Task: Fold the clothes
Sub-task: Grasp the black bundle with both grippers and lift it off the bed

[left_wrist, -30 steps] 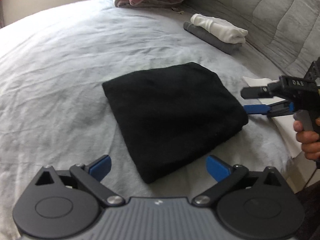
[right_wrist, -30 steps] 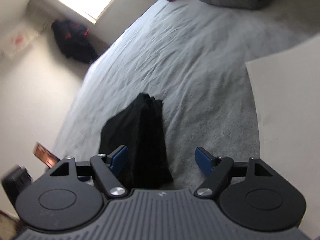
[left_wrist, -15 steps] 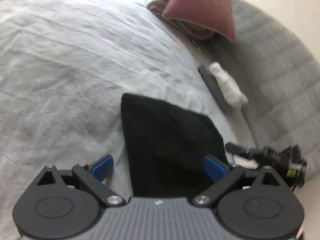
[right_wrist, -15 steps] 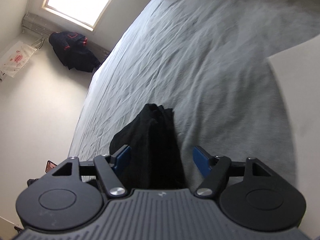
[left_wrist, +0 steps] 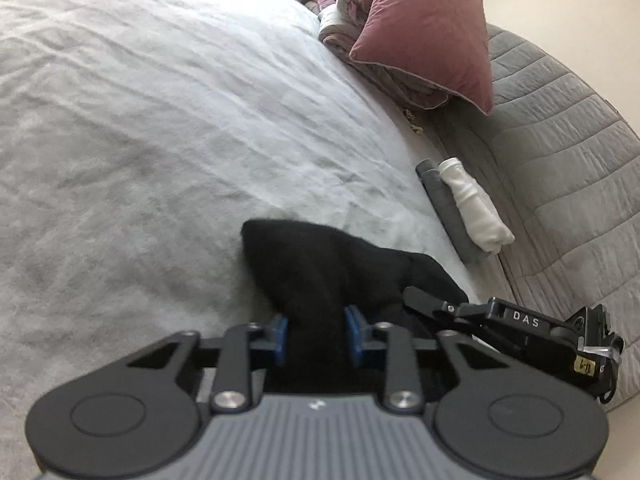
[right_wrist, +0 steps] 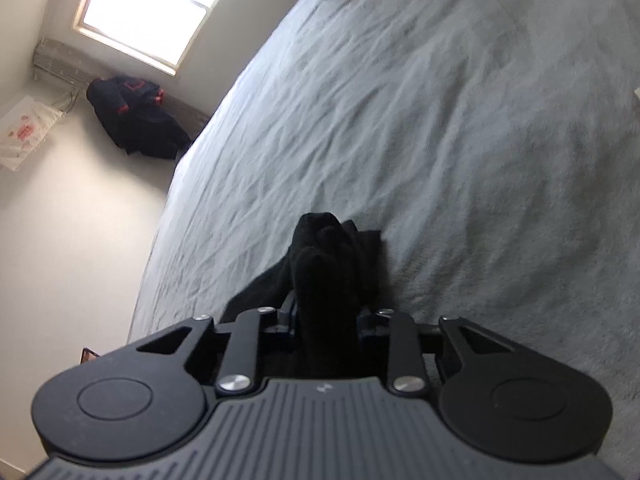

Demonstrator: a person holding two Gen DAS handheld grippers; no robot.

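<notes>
A folded black garment (left_wrist: pixel 312 264) lies on the grey bedsheet (left_wrist: pixel 160 140) near the bed's edge. My left gripper (left_wrist: pixel 316 338) is closing on its near edge, and the blue pads (left_wrist: pixel 280 338) pinch the cloth bunched between them. In the right wrist view the same garment (right_wrist: pixel 332 256) rises in a thick fold between the jaws of my right gripper (right_wrist: pixel 326 326), which is closing and squeezing it. That right gripper (left_wrist: pixel 424 308) also shows in the left wrist view, clamped on the garment's right side.
A pink cushion (left_wrist: pixel 428 32) on bundled bedding sits at the far end. A rolled white garment (left_wrist: pixel 476 208) and a grey one (left_wrist: pixel 444 208) lie by the quilted grey cover (left_wrist: pixel 560 140). A dark jacket (right_wrist: pixel 136 116) lies on the floor below a window (right_wrist: pixel 148 4).
Both grippers moved in onto the black garment and went from wide open to pinched on its edges. The left one rolled, and the cloth has bunched up between the jaws.
</notes>
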